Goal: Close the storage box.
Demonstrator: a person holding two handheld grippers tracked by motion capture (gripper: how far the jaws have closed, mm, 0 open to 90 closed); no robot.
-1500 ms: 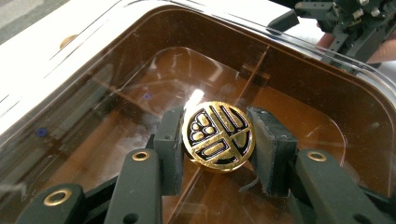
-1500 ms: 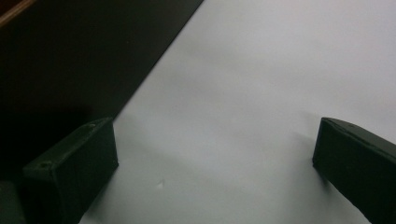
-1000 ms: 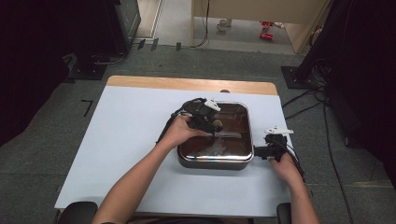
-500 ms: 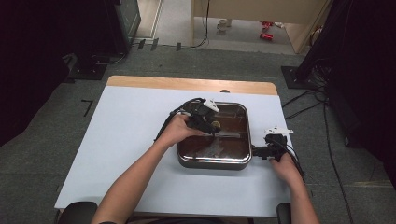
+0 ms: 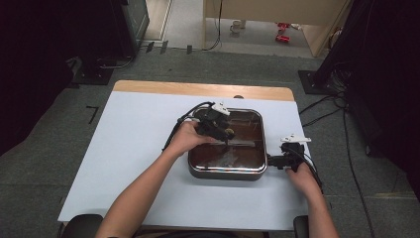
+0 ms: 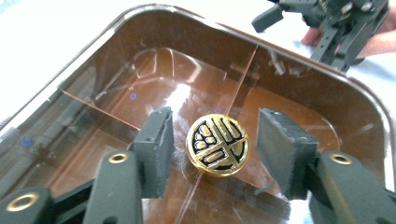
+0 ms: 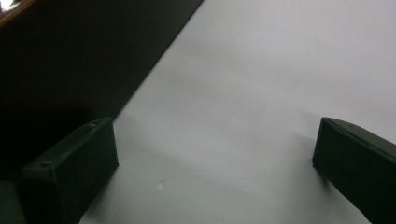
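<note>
The square pan (image 5: 225, 171) sits right of centre on the tabletop (image 5: 129, 148), its tinted glass lid (image 6: 140, 93) on, with the gold-and-black knob (image 6: 217, 144) at the lid's middle. From where I stand, the left tongs (image 5: 224, 141) hang over the lid in the high view; in the left gripper view the knob sits between the 2 pads (image 6: 156, 149), gaps on both sides, nothing pressed. Those jaws have just been opening, so the left tongs are partly spread and hold nothing, w/ the knob merely framed between them.

The step looks like working the lid by its knob. To do it well: keep the knob centred between the pads, close evenly so neither side shoves it first, and lift straight up (glass lid, so no tilting or dragging across the rim).

The right tongs (image 5: 277, 161) rest just beside the pan's right edge in the high view. In the right gripper view the 2 jaws stand well apart over bare tabletop, gripping nothing.
</note>
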